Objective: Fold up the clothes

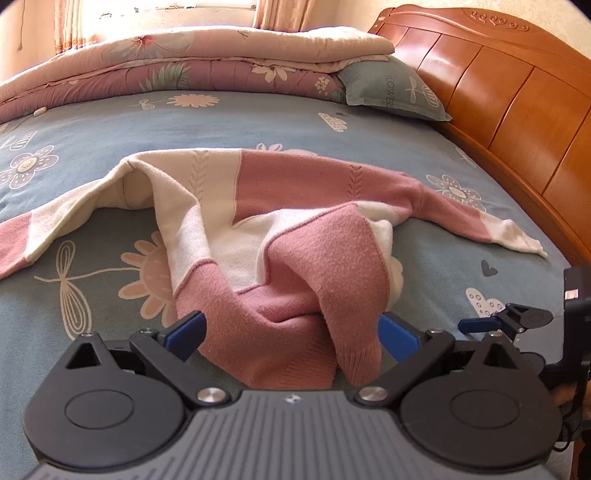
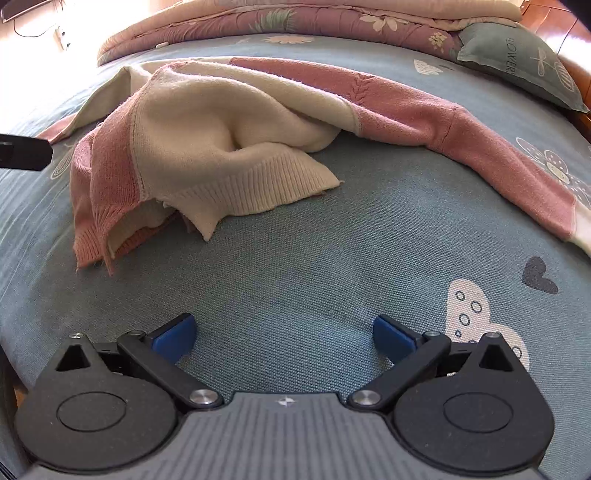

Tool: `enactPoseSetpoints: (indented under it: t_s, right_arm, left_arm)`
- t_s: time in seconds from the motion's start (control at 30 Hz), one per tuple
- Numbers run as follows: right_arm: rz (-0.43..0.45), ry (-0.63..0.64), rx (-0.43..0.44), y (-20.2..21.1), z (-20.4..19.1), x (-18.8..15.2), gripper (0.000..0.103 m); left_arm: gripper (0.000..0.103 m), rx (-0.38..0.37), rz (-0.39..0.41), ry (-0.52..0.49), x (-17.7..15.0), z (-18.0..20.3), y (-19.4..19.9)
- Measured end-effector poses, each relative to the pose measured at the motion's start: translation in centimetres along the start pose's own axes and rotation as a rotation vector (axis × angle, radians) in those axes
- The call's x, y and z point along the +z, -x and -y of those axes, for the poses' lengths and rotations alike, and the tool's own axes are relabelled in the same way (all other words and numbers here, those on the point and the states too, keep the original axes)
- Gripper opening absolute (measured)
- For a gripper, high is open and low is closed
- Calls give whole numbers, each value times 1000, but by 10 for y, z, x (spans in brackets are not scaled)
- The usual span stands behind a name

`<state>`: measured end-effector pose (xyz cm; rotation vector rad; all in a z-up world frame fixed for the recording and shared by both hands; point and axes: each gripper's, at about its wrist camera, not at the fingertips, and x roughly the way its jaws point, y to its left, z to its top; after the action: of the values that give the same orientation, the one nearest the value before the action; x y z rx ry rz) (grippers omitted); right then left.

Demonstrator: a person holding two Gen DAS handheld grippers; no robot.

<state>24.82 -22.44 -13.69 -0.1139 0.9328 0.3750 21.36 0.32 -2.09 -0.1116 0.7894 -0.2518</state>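
A pink and cream knit sweater (image 1: 295, 229) lies crumpled on the blue-grey flowered bedsheet (image 1: 92, 140), its sleeves spread out to both sides. My left gripper (image 1: 291, 332) is open, and the bunched pink hem lies between its blue fingertips (image 1: 188, 330). In the right wrist view the same sweater (image 2: 207, 147) lies ahead and to the left, cream ribbed hem toward me. My right gripper (image 2: 284, 336) is open over bare sheet (image 2: 295, 258) with nothing between its fingers, a little short of the sweater. The right gripper's fingertips (image 1: 476, 325) show at the right edge of the left wrist view.
A folded pink flowered quilt (image 1: 192, 62) lies across the far side of the bed. A grey-green pillow (image 1: 391, 88) leans by the wooden headboard (image 1: 498, 92) on the right. Curtains (image 1: 277, 13) and a bright window are behind.
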Motion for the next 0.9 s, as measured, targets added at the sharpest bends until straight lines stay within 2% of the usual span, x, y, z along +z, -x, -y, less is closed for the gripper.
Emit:
enactPoseSetpoints:
  t_s: [0.1, 0.17, 0.27, 0.3, 0.4, 0.57, 0.7, 0.9]
  right_arm:
    - [31, -12, -16, 0, -1, -5, 103]
    - [44, -18, -25, 0, -2, -6, 103]
    - [66, -31, -34, -2, -2, -8, 103]
    - [70, -34, -36, -3, -2, -8, 103]
    - [76, -45, -37, -4, -2, -8, 103]
    - [93, -91, -38, -6, 4, -7, 103]
    - [112, -98, -53, -8, 5, -8, 103]
    - [127, -100, -73, -7, 4, -8, 103]
  left_arm:
    - [99, -118, 30, 7, 16, 13, -4]
    - [99, -232, 33, 15, 27, 25, -11]
    - [99, -404, 3, 15, 39, 44, -29]
    - [99, -428, -11, 6, 42, 49, -39]
    - [99, -387, -63, -21, 47, 60, -66]
    - [99, -190, -73, -58, 50, 47, -85]
    - [99, -62, -81, -21, 47, 20, -82]
    - [99, -121, -70, -50, 38, 14, -50]
